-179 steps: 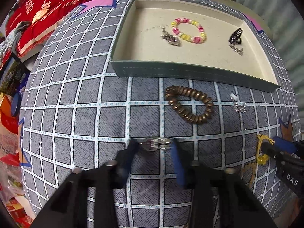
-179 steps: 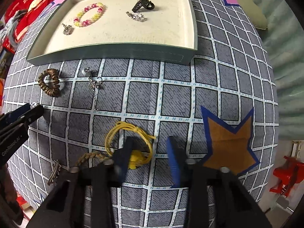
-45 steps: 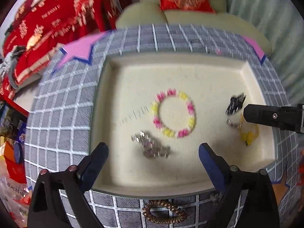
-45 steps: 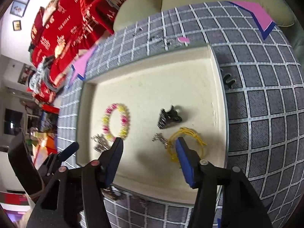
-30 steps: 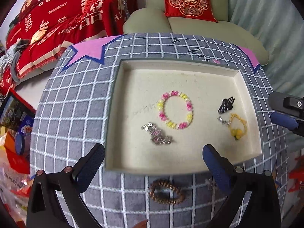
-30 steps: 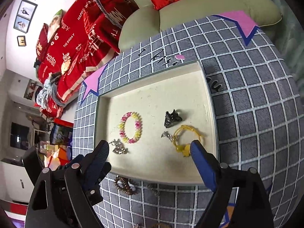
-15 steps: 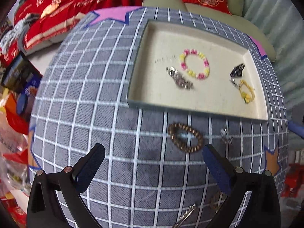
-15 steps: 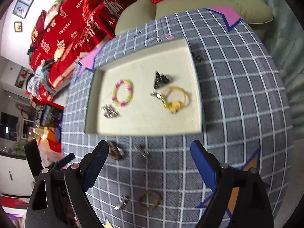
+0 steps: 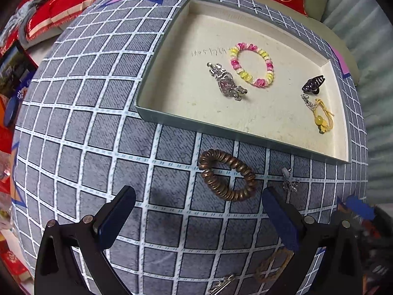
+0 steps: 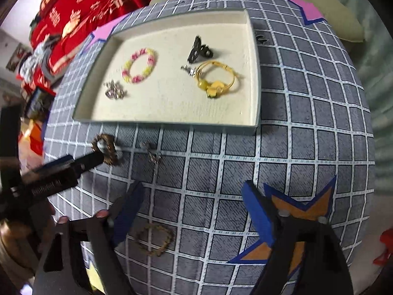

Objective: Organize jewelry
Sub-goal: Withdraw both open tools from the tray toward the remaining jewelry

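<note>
A shallow cream-lined tray [image 9: 157,119] [image 10: 255,78] on the grid-patterned cloth holds a pink-and-yellow bead bracelet [image 9: 251,65] [image 10: 138,65], a silver charm [image 9: 227,83] [image 10: 114,91], a black claw clip [image 9: 313,83] [image 10: 199,49] and a yellow cord bracelet [image 9: 321,119] [image 10: 216,78]. In front of the tray lie a brown coil hair tie [image 9: 227,174] [image 10: 105,150] and a small silver earring [image 9: 289,183] [image 10: 152,154]. My left gripper [image 9: 199,211] is open, just short of the hair tie. My right gripper [image 10: 194,211] is open with its jaws closing; a braided bracelet [image 10: 154,242] lies by its left finger.
An orange star [image 10: 294,221] is taped on the cloth by my right gripper's right finger. A silver hair clip [image 9: 221,286] lies at the near edge. A small black item [image 10: 260,38] sits right of the tray. A red blanket [image 10: 73,12] and sofa cushions lie beyond the table.
Both grippers have drawn back from over the tray and sunk toward the near part of the cloth. The right jaws stand a little narrower. The silver charm and yellow cord bracelet stay in the tray.
</note>
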A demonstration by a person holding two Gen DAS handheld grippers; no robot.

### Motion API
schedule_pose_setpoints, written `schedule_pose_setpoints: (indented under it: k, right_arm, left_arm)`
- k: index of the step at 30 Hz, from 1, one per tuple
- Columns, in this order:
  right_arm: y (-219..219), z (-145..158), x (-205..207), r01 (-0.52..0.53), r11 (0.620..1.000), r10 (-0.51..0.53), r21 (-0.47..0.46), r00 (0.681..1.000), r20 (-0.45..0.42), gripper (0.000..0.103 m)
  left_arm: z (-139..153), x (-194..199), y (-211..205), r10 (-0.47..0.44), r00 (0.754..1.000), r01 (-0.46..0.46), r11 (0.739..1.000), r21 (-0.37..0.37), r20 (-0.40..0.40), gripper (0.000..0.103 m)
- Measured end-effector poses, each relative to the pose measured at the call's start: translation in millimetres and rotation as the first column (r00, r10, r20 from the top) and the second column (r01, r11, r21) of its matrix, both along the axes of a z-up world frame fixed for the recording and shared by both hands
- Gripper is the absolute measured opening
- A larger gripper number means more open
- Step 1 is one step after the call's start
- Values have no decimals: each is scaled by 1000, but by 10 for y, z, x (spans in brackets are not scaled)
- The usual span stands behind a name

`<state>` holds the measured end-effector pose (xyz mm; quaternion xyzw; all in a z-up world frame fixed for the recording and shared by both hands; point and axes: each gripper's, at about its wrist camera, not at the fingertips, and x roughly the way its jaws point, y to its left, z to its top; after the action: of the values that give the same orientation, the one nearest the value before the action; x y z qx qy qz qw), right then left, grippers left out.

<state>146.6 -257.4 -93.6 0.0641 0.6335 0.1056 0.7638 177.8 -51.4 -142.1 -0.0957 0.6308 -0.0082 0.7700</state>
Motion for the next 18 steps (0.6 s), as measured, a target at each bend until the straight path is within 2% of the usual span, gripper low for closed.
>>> schedule_pose_setpoints:
  k: [4,13,18]
  right_arm:
    - [87,-82,-16,-49,999,49,-5,999,7,68]
    - [329,-184,32,-124,992,124,-5,992,36,68]
    - [440,-232,82,-151,988,151,-20,988,43,64]
  left_arm:
    - [-101,99,-101,2,1000,-2,1000,16,-21,103]
    - [-300,313,-351,17,1000,-16,998,61,-26,103]
    - [-349,412,-483,7,1000,-6,996,90,-9,102]
